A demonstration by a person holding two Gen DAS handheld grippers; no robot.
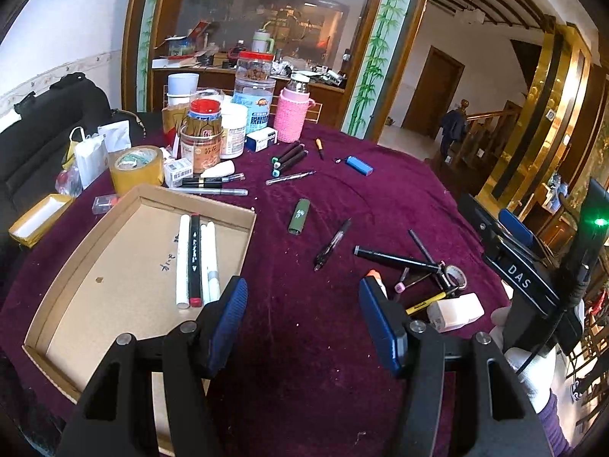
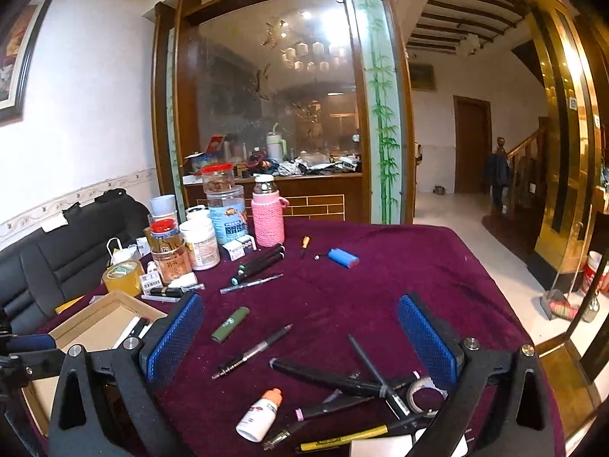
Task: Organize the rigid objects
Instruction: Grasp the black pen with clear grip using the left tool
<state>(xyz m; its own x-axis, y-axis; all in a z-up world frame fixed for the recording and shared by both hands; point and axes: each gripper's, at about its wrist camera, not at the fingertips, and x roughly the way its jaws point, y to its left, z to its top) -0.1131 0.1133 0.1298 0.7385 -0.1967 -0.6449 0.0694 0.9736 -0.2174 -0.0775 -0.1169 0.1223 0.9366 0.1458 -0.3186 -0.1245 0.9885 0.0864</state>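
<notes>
A shallow cardboard tray lies on the purple cloth and holds several markers, white and black. My left gripper is open and empty above the cloth, just right of the tray. My right gripper is open and empty above a heap of pens, a small white dropper bottle and a roll of tape. A loose black pen and a green lighter lie between its fingers. The heap also shows in the left wrist view.
Jars, a pink-sleeved bottle, a brown tape roll and small boxes crowd the table's far left. More markers and a blue battery lie mid-table. A black sofa stands left.
</notes>
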